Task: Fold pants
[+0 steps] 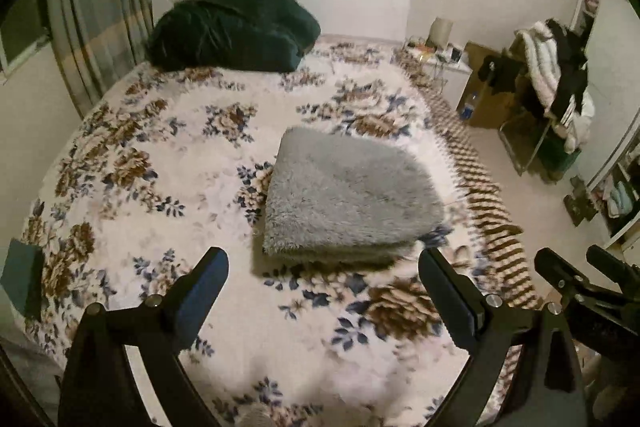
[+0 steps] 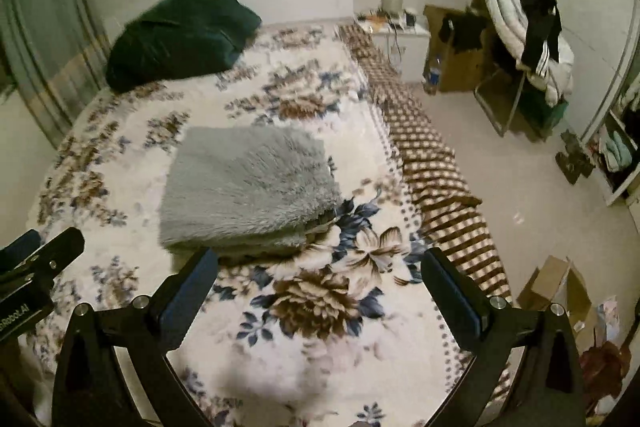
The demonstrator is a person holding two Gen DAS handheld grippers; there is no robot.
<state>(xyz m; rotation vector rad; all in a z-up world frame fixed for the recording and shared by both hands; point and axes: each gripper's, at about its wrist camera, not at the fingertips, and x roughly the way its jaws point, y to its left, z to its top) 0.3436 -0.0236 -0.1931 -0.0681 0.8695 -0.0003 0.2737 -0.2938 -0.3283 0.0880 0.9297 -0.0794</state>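
The grey fluffy pants lie folded into a thick square bundle on the flowered bedspread. In the right wrist view the same pants sit left of centre. My left gripper hangs high above the bed, just short of the bundle's near edge, open wide with nothing between its fingers. My right gripper is likewise raised and open, empty, to the right of the bundle. The right gripper's tip shows at the lower right of the left wrist view. The left gripper's tip shows at the left edge of the right wrist view.
A dark green pillow rests by the white headboard. A brown checked blanket hangs along the bed's right side. A nightstand, cardboard boxes and a rack of clothes stand on the floor to the right.
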